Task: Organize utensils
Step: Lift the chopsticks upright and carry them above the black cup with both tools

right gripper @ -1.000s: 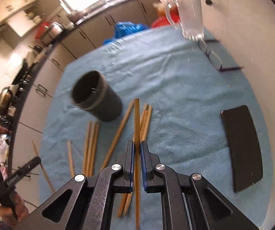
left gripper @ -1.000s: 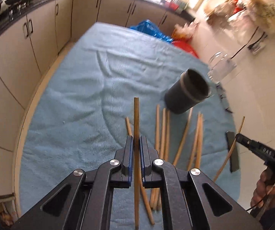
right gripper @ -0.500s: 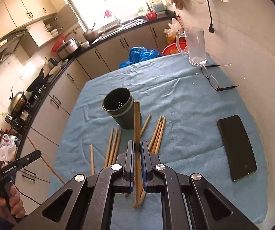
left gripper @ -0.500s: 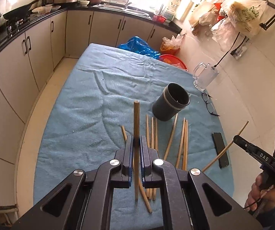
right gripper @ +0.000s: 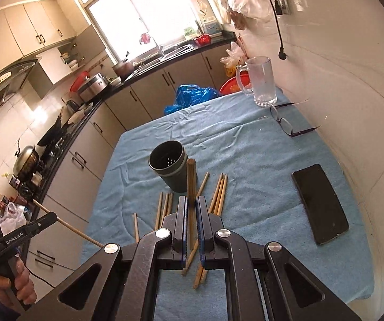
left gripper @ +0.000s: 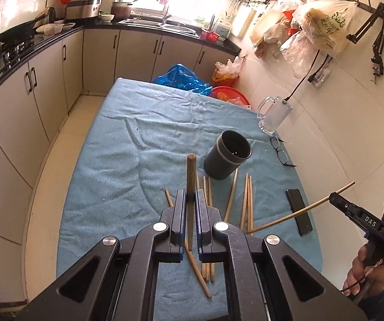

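Black holder point(right gripper: 168, 160), drain holes only from right wrist

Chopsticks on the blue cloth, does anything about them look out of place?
Yes: the loose chopsticks lie scattered beside the empty dark holder, while each gripper, left and right, grips one chopstick.

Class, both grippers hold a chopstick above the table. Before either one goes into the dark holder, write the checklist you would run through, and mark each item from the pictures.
1. Left gripper shut on its chopstick: ok.
2. Right gripper shut on its chopstick: ok.
3. Holder upright, mouth open: ok.
4. Holder free of chopsticks inside: ok, only its perforated bottom shows.
5. Loose chopsticks beside the holder, not across its mouth: ok.
6. Phone and glasses away from the holder: ok.
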Demonstrator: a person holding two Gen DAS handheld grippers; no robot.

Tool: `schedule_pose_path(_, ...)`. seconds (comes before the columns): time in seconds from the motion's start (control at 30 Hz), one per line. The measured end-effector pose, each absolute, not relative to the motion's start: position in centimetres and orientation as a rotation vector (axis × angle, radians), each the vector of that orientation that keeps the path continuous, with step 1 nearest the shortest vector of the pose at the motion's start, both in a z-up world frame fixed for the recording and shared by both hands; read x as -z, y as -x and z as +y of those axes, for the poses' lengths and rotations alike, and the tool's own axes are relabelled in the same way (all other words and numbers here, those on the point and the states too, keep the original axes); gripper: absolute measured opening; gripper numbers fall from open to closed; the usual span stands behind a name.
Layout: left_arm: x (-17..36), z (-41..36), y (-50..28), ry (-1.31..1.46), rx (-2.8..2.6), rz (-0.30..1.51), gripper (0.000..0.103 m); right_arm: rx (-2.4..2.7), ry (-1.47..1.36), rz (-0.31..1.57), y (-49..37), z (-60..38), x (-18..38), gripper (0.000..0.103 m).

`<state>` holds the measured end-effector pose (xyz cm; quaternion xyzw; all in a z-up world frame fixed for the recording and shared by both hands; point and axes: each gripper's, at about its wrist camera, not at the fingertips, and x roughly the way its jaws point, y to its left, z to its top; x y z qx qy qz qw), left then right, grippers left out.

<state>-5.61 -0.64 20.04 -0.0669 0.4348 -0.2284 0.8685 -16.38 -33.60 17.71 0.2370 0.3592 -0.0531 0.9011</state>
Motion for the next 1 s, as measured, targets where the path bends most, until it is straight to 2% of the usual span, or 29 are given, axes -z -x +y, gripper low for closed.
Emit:
schedule_pose_path(0.6, -22.5, -3.2, 4.5, 0.129, 0.566, 0.881, 0.006, 0.138, -0.543, 0.695, 18.1, -35.1, -20.3, 0.007)
schedule_pose_path(1.0, -26.9, -6.1, 0.7, 0.137, 0.604, 0.827, 0.006, 0.070, -0.614, 0.646, 14.3, -37.9, -23.6, 0.007)
